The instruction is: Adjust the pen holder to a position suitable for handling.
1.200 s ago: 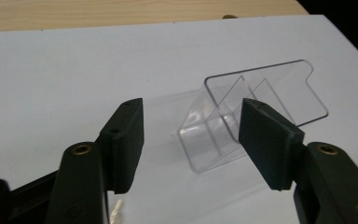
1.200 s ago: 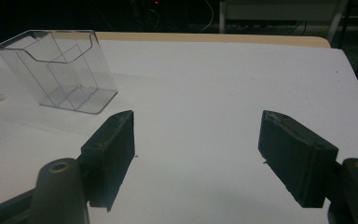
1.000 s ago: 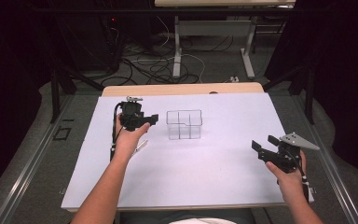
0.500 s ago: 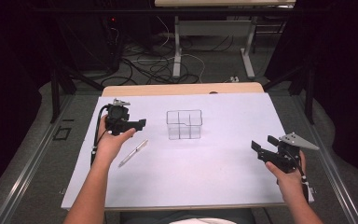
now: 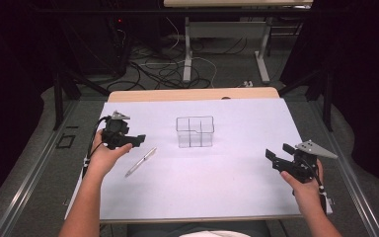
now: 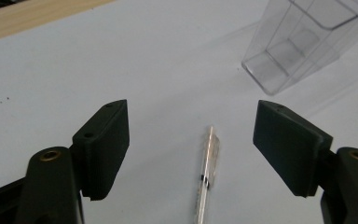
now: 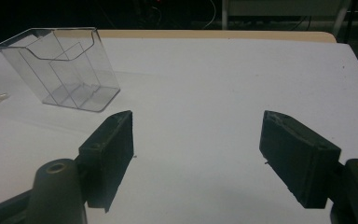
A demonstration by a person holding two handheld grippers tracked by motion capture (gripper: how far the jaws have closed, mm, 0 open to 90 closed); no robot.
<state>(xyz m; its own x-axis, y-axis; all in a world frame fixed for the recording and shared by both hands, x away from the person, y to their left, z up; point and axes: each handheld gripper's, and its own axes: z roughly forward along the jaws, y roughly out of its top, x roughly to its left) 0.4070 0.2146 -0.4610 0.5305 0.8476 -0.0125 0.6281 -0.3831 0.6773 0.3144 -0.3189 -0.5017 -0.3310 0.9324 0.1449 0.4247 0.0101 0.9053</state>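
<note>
Silver pen point(image 5: 140, 161) is lying flat on the white table sheet point(image 5: 217, 187), slim and shiny with a dark band near mid-length (seen in the left gripper view point(image 6: 208, 175)). Left gripper point(image 5: 137, 141) is hovering just left of it, jaws spread, having just been opening, gripping nothing. Pen's long axis is running diagonally, far end pointing toward the clear organizer point(image 5: 195, 131). Right gripper point(image 5: 276, 156) is hanging spread and empty, well apart.
</note>
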